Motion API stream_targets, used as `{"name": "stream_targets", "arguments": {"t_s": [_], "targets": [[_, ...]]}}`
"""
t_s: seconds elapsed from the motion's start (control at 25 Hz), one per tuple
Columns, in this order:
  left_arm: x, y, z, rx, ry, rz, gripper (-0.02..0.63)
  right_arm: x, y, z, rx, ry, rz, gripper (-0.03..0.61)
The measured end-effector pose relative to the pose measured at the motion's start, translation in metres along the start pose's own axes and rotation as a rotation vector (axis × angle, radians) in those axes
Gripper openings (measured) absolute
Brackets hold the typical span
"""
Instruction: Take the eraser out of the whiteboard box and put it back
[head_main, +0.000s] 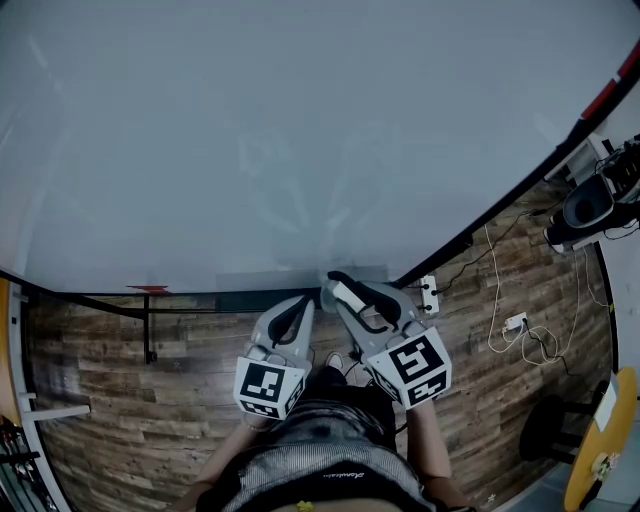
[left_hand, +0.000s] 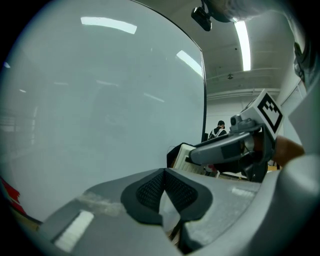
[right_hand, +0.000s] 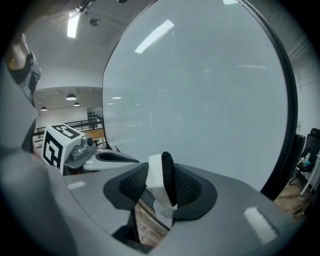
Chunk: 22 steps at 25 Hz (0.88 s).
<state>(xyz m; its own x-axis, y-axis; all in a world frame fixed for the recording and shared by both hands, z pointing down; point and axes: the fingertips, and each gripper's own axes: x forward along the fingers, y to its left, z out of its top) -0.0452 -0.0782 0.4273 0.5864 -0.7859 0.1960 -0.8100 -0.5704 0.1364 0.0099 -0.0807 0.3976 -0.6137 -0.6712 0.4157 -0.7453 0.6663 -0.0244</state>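
Item: eraser (right_hand: 161, 175), pinched edge-on between my right tongs (right_hand: 161, 189) (white back, black felt), before the whiteboard (right_hand: 210, 90); my left tongs (left_hand: 164, 192) closed, empty.

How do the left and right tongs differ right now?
The right tongs are clamped on the eraser; the left tongs hold nothing. The right jaws are kept apart by the eraser; the left jaws are together, pads touching. In the head view the right tongs reach further toward the whiteboard than the left tongs. Shared: both are grey with black pads and a marker cube, and both point at the whiteboard.
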Motion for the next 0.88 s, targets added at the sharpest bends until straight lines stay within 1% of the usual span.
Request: {"name": "stream_targets", "arguments": {"t_s": [0.36, 0.88], "targets": [[-0.002, 0.001, -0.002, 0.001, 0.003, 0.008, 0.002, -0.010, 0.005, 0.020, -0.007, -0.025, 0.006, 0.156], [0.000, -0.008, -0.010, -0.001, 0.022, 0.003, 0.002, -0.022, 0.001, 0.023, 0.006, -0.044, 0.008, 0.156]]}}
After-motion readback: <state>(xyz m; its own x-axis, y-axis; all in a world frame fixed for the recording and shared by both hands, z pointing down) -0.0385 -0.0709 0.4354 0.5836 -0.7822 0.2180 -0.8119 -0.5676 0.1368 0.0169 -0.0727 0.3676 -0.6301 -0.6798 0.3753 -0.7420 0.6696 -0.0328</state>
